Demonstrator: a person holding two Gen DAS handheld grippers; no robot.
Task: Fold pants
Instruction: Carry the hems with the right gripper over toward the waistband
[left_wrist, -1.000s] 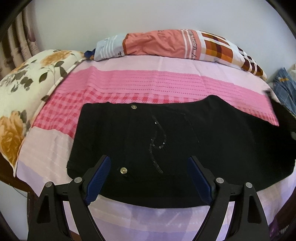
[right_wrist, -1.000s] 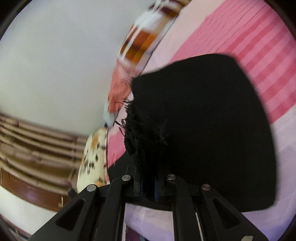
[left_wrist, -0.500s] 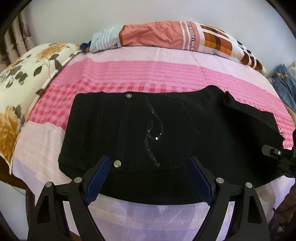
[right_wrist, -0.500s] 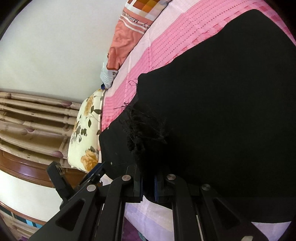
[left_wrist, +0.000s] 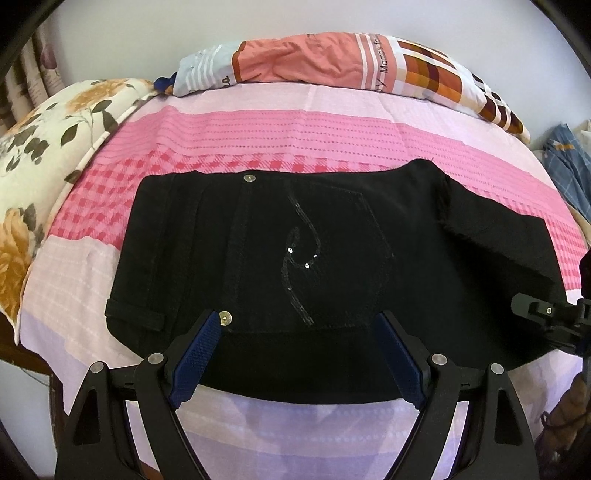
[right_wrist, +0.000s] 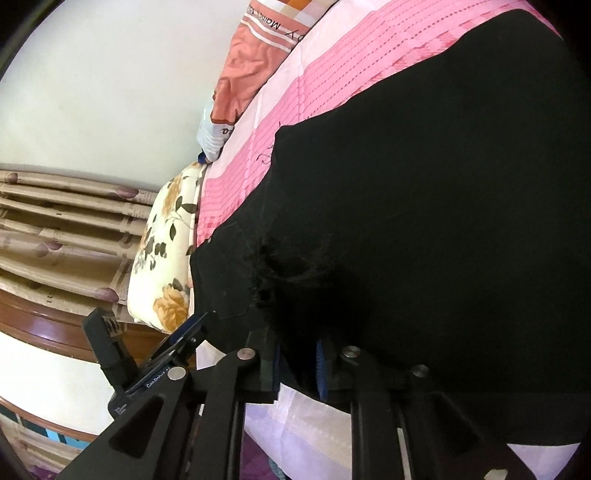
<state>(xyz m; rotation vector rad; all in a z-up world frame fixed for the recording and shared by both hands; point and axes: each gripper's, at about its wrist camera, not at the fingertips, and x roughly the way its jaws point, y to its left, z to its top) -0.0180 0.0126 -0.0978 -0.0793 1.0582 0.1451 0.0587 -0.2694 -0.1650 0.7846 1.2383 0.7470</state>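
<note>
- Black pants (left_wrist: 295, 258) flat on bed (left_wrist: 258, 140), waistband end just ahead of left gripper (left_wrist: 299, 354).
- Left jaws wide open, holding nothing; rivet (left_wrist: 225, 318) right at tip of one blue pad, hip pocket with sequin swirl (left_wrist: 299, 266) between and beyond jaws.
- Right gripper (right_wrist: 297, 363) jaws partly open around frayed hem (right_wrist: 291, 269); pads not visibly pinching cloth, grip cannot be confirmed.
- Leg end folded over the seat, ahead of right jaws.
- Floral pillow (left_wrist: 33, 177) far left of left jaws; striped pillow (left_wrist: 332, 62) far beyond.
</note>
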